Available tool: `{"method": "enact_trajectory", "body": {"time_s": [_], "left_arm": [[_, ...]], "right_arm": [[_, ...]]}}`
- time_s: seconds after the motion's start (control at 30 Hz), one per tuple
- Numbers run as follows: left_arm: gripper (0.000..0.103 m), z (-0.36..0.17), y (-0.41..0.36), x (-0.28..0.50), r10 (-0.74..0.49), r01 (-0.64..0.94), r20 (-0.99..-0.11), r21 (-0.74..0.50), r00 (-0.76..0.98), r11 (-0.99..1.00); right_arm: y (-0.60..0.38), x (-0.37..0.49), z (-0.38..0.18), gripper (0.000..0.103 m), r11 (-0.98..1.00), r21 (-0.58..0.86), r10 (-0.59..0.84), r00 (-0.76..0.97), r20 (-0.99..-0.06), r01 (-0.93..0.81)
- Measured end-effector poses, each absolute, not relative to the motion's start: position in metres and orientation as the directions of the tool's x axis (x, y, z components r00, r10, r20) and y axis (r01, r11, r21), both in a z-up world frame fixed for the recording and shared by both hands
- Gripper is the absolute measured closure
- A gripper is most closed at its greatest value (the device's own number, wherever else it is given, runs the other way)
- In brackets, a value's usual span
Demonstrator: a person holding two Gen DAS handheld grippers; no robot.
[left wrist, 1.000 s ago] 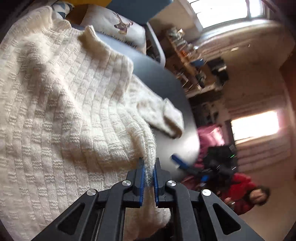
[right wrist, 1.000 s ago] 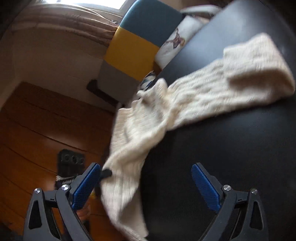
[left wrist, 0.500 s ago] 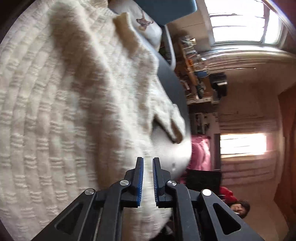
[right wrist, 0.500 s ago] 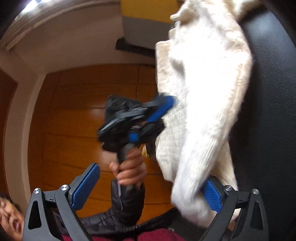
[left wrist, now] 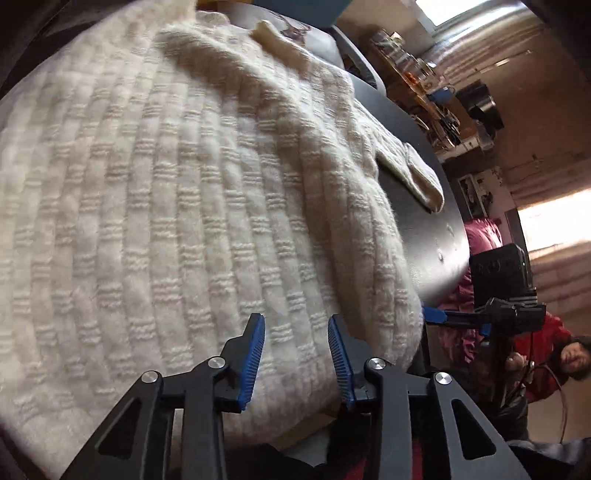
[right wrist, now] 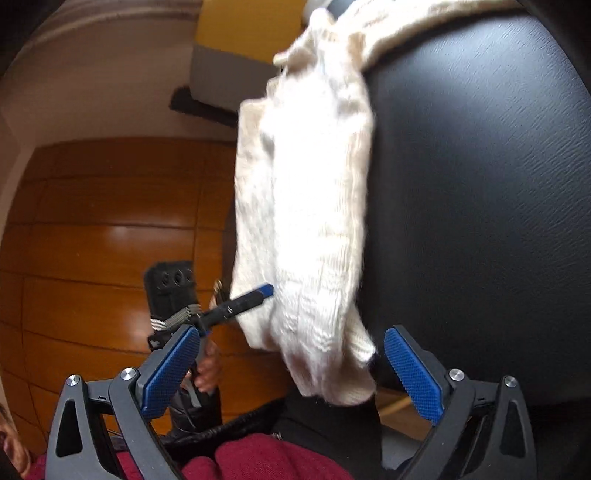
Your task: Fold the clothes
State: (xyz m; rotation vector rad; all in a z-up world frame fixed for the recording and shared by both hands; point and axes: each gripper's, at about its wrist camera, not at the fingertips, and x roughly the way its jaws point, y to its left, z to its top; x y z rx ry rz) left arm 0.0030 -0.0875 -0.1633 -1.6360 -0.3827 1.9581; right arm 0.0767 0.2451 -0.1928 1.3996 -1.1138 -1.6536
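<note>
A cream knit sweater (left wrist: 184, 206) is spread over a dark round table (left wrist: 436, 236), and one sleeve (left wrist: 413, 173) lies out toward the far edge. My left gripper (left wrist: 295, 354) hovers open just above the sweater's near fold, with nothing pinched between its blue pads. In the right wrist view part of the sweater (right wrist: 314, 221) hangs over the table's (right wrist: 480, 184) edge. My right gripper (right wrist: 291, 365) is wide open, and the hanging hem dangles between its fingers without being clamped. The left gripper (right wrist: 236, 304) touches that hanging cloth from the left side.
A deer-print cushion (left wrist: 295, 29) sits beyond the table, and a cluttered shelf (left wrist: 417, 74) stands further back. A person in red (left wrist: 546, 350) is low at the right. Wooden floor (right wrist: 92, 240) lies below the table's edge. A yellow and grey chair (right wrist: 236, 37) stands nearby.
The left gripper, which was shut on a fold of the sweater, has opened and let it go. The right gripper has swung down to the hem hanging off the table's edge.
</note>
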Motion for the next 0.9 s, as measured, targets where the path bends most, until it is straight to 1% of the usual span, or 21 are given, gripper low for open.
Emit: {"method": "enact_trajectory", "body": {"time_s": [0.1, 0.13, 0.2, 0.27, 0.33, 0.4, 0.43, 0.5, 0.53, 0.6, 0.67, 0.7, 0.73, 0.77, 0.8, 0.83, 0.87, 0.9], "left_arm": [[0.066, -0.155, -0.144, 0.008, 0.533, -0.096, -0.812, -0.526, -0.239, -0.845], [0.066, -0.152, -0.162, 0.010, 0.512, -0.050, -0.811, -0.520, -0.282, -0.852], [0.060, -0.147, -0.200, 0.014, 0.463, 0.044, -0.808, -0.511, -0.364, -0.858], [0.057, -0.143, -0.235, 0.023, 0.371, 0.116, -0.826, -0.456, -0.423, -0.882], [0.051, -0.148, -0.252, 0.027, 0.357, 0.135, -0.824, -0.453, -0.439, -0.881], [0.047, -0.152, -0.255, 0.029, 0.332, 0.137, -0.833, -0.428, -0.442, -0.893], [0.046, -0.156, -0.250, 0.027, 0.330, 0.122, -0.839, -0.417, -0.433, -0.901], [0.045, -0.163, -0.252, 0.029, 0.346, 0.088, -0.846, -0.413, -0.405, -0.906], [0.045, -0.165, -0.254, 0.032, 0.348, 0.076, -0.851, -0.408, -0.393, -0.910], [0.045, -0.170, -0.254, 0.034, 0.342, 0.064, -0.859, -0.393, -0.380, -0.917], [0.045, -0.171, -0.249, 0.033, 0.333, 0.062, -0.858, -0.386, -0.392, -0.921], [0.045, -0.170, -0.248, 0.034, 0.331, 0.062, -0.852, -0.387, -0.406, -0.920], [0.047, -0.168, -0.247, 0.032, 0.371, 0.061, -0.837, -0.429, -0.403, -0.901], [0.068, -0.166, -0.246, 0.029, 0.411, 0.061, -0.819, -0.471, -0.400, -0.880], [0.086, -0.165, -0.246, 0.027, 0.450, 0.061, -0.800, -0.513, -0.397, -0.856], [0.089, -0.163, -0.245, 0.025, 0.489, 0.061, -0.778, -0.553, -0.394, -0.831], [0.090, -0.148, -0.247, 0.021, 0.546, 0.038, -0.723, -0.616, -0.423, -0.787], [0.090, -0.132, -0.250, 0.018, 0.599, 0.011, -0.661, -0.675, -0.451, -0.737]], "right_arm": [[0.225, 0.064, -0.197, 0.000, -0.370, 0.928, -0.908, -0.194, -0.370, -0.036], [0.221, 0.056, -0.195, 0.001, -0.389, 0.920, -0.895, -0.217, -0.390, -0.046], [0.215, 0.048, -0.194, 0.001, -0.398, 0.916, -0.884, -0.247, -0.397, -0.050], [0.213, 0.043, -0.194, 0.001, -0.382, 0.923, -0.889, -0.252, -0.383, -0.056], [0.213, 0.043, -0.200, 0.001, -0.375, 0.925, -0.891, -0.251, -0.379, -0.066], [0.209, 0.045, -0.200, 0.002, -0.398, 0.917, -0.889, -0.229, -0.397, -0.043], [0.206, 0.044, -0.199, 0.004, -0.428, 0.903, -0.880, -0.211, -0.424, -0.030], [0.197, 0.043, -0.197, 0.008, -0.497, 0.868, -0.854, -0.175, -0.489, 0.002], [0.192, 0.044, -0.197, 0.008, -0.521, 0.853, -0.844, -0.161, -0.511, 0.024], [0.189, 0.047, -0.194, 0.008, -0.531, 0.846, -0.842, -0.150, -0.519, 0.053], [0.193, 0.048, -0.198, 0.014, -0.529, 0.849, -0.839, -0.167, -0.518, 0.023], [0.197, 0.048, -0.201, 0.027, -0.531, 0.847, -0.832, -0.185, -0.524, -0.011], [0.201, 0.047, -0.204, 0.052, -0.533, 0.845, -0.824, -0.202, -0.530, -0.045], [0.205, 0.046, -0.210, 0.066, -0.539, 0.839, -0.815, -0.201, -0.543, -0.080], [0.208, 0.046, -0.210, 0.083, -0.542, 0.836, -0.812, -0.203, -0.547, -0.084], [0.210, 0.046, -0.209, 0.085, -0.545, 0.834, -0.810, -0.206, -0.549, -0.084], [0.215, 0.044, -0.197, 0.089, -0.529, 0.847, -0.822, -0.220, -0.526, -0.050], [0.216, 0.044, -0.170, 0.094, -0.503, 0.864, -0.839, -0.254, -0.481, 0.027]]}}
